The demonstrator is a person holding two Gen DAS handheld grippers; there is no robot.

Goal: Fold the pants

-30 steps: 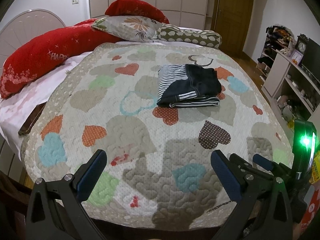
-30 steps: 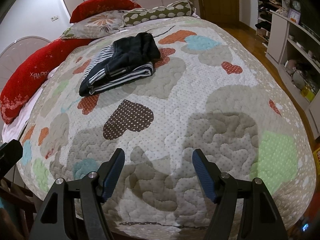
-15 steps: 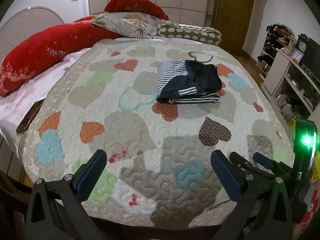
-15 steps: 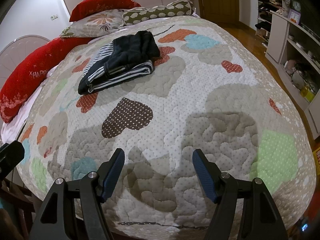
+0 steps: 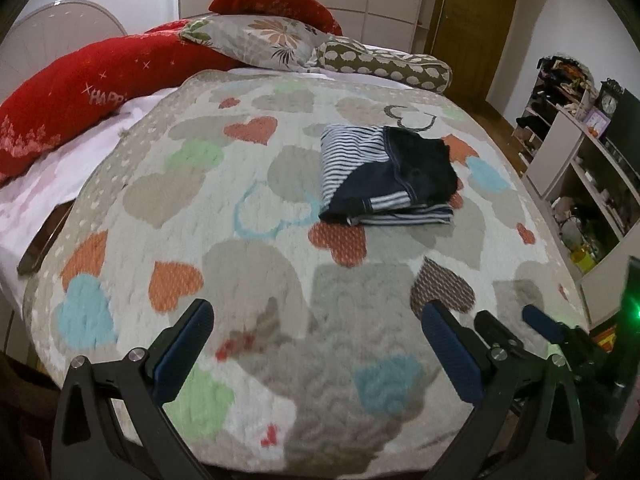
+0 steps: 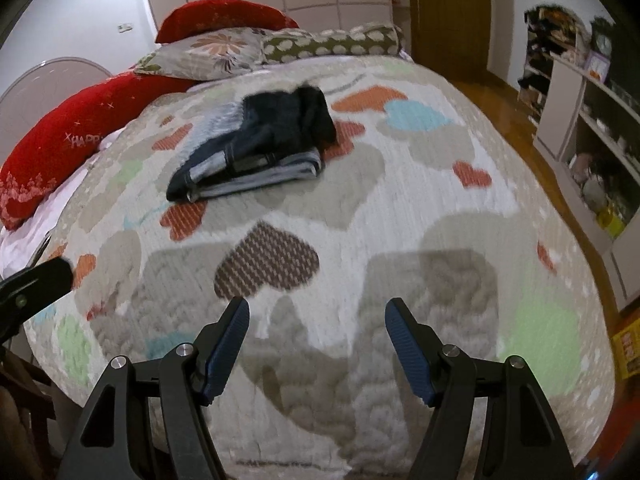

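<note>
The pants (image 5: 384, 176) lie folded in a compact stack on the heart-patterned quilt (image 5: 248, 264), dark denim with a striped lining showing; in the right wrist view the pants (image 6: 260, 148) sit at the upper left, blurred. My left gripper (image 5: 316, 324) hovers open over the quilt's near edge, well short of the pants, nothing between its blue pads. My right gripper (image 6: 318, 316) is open too, also above the near part of the quilt and apart from the pants. The right gripper's fingers (image 5: 540, 324) show at the lower right of the left wrist view.
Red pillows (image 5: 80, 84), a floral pillow (image 5: 260, 40) and a spotted bolster (image 5: 384, 64) line the bed's head. White shelving (image 5: 592, 168) with clutter stands to the right across a strip of wooden floor (image 6: 496, 92). A dark flat object (image 5: 44, 240) lies at the bed's left edge.
Both views have drawn back slightly from the bed and shifted; the pants appear a little farther away. The pants themselves have not moved. Both grippers stay open.
</note>
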